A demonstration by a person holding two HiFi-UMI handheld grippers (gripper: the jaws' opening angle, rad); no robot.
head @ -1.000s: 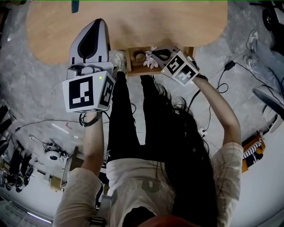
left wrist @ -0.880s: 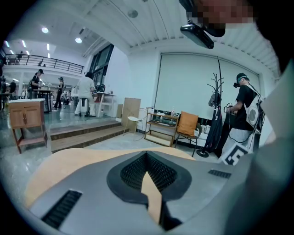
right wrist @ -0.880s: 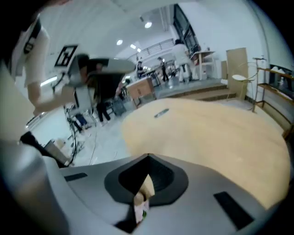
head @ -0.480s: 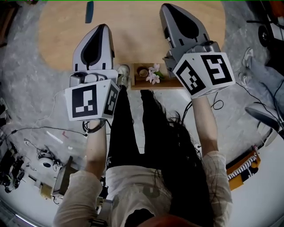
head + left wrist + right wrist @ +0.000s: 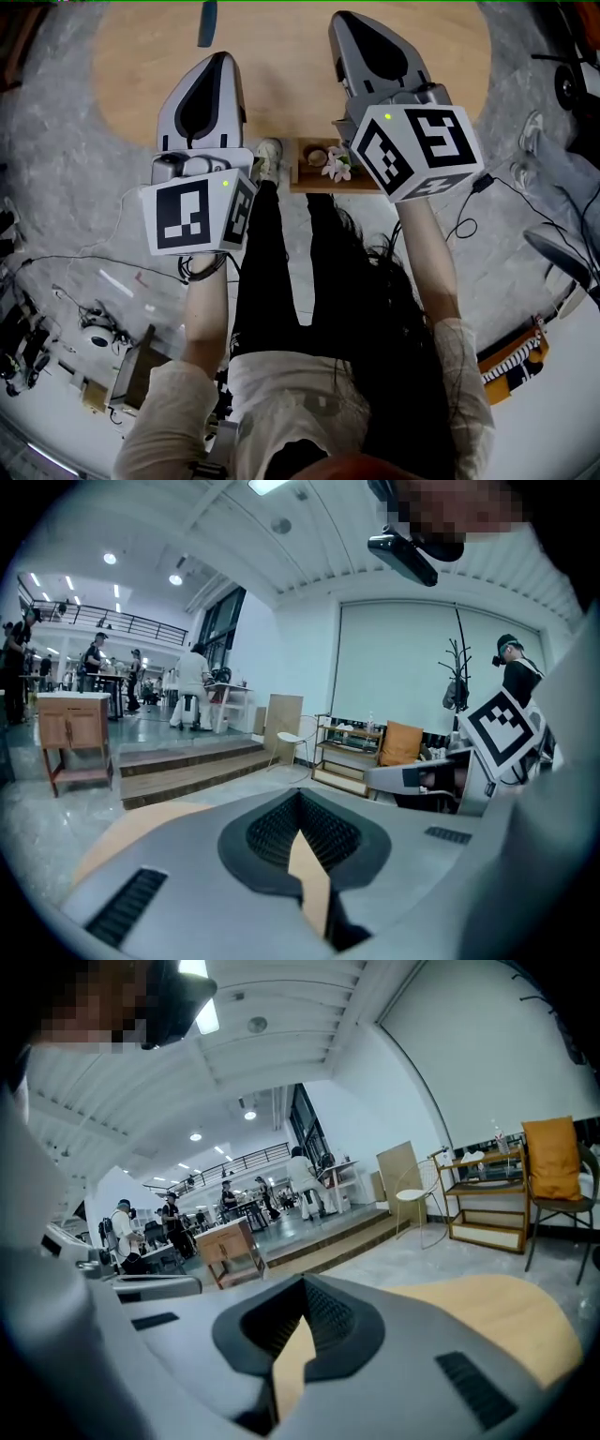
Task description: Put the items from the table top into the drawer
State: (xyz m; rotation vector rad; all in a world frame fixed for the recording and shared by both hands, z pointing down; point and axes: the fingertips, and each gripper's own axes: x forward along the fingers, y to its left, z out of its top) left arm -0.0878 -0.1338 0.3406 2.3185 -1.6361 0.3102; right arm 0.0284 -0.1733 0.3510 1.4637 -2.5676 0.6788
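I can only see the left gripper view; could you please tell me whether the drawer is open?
Observer: Yes, the drawer stands open at the near edge of the table.
Operator: Thank you. Is anything inside it?
Observer: A flower and a round thing lie in it, side by side.
Operator: And is anything left on the table top?
Observer: One blue thing shows near the far edge; I cannot tell what it is.
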